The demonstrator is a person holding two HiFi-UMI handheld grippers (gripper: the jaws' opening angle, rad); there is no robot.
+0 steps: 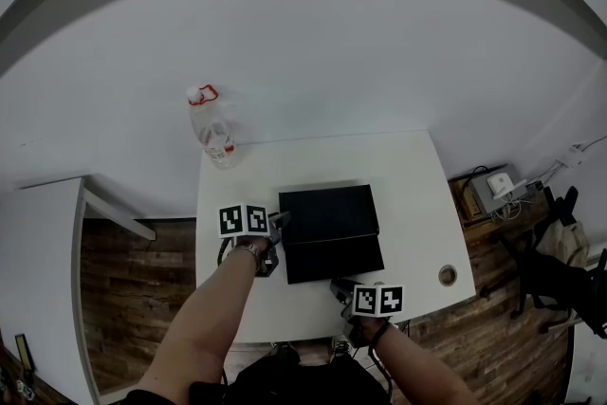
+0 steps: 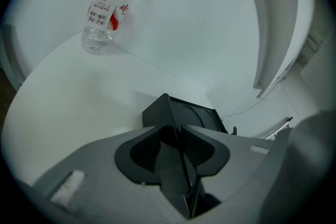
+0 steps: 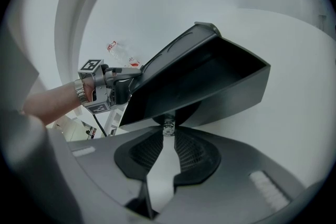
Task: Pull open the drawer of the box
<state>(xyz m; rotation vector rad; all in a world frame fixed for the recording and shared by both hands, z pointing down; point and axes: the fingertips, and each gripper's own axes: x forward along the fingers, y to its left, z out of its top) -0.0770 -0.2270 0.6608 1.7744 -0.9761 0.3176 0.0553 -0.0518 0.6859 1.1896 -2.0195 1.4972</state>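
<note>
A black box (image 1: 327,211) sits mid-table with its drawer (image 1: 334,259) slid out toward me. In the right gripper view the drawer (image 3: 210,76) gapes open above the jaws, and my right gripper (image 3: 168,131) is shut on the small metal knob (image 3: 168,124) at its front. In the head view the right gripper (image 1: 343,286) is at the drawer's near edge. My left gripper (image 1: 278,225) rests against the box's left side with its jaws together. In its own view the left gripper (image 2: 181,131) points at a corner of the box (image 2: 197,115).
A clear plastic bottle (image 1: 213,133) with a red cap ring stands at the white table's (image 1: 408,194) far left corner, also visible as the bottle (image 2: 105,13) from the left gripper. A round cable hole (image 1: 447,275) lies near the table's right front. Beyond the right edge are a small device (image 1: 493,190) and a dark chair (image 1: 560,261).
</note>
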